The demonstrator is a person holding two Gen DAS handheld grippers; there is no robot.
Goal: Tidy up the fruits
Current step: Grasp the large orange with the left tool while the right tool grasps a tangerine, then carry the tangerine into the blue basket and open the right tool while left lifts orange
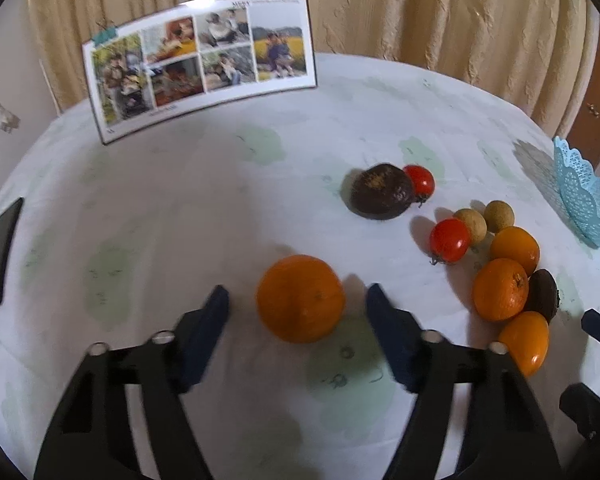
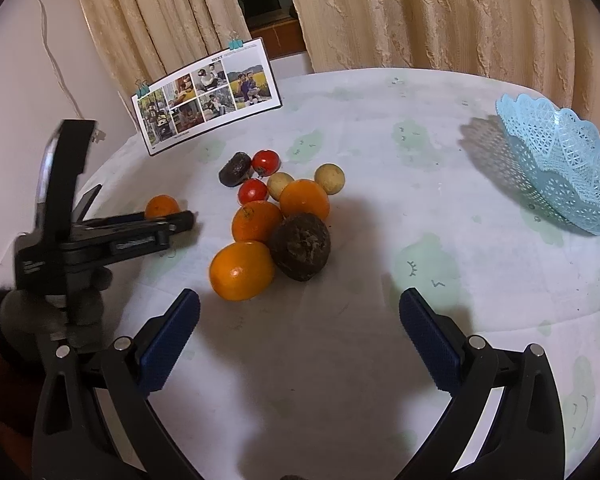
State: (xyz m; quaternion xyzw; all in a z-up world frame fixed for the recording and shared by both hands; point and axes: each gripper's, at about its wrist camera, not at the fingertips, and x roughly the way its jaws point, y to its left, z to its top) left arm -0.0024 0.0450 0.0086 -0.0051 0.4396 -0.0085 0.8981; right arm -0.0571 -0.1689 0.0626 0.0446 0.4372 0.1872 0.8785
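On the worktop (image 1: pixel 180 200), a lone orange (image 1: pixel 301 298) is sitting between the fingers of the left gripper (image 1: pixel 298 300); its jaws are standing apart, with a gap visible on each side of the fruit, so no grasp is occurring. To the right, a cluster is lying together: three oranges (image 2: pixel 256 222), two tomatoes (image 2: pixel 253 191), two pale round fruits (image 2: pixel 329 178) and two dark rough-skinned fruits (image 2: pixel 300 246), possibly avocados. The right gripper (image 2: pixel 300 308) is hovering near this cluster, jaws released and holding nothing. Well apart at the right edge, a blue lattice basket (image 2: pixel 560 160) is standing, seemingly without contents. A photo card (image 1: pixel 200 60) is standing at the rear.
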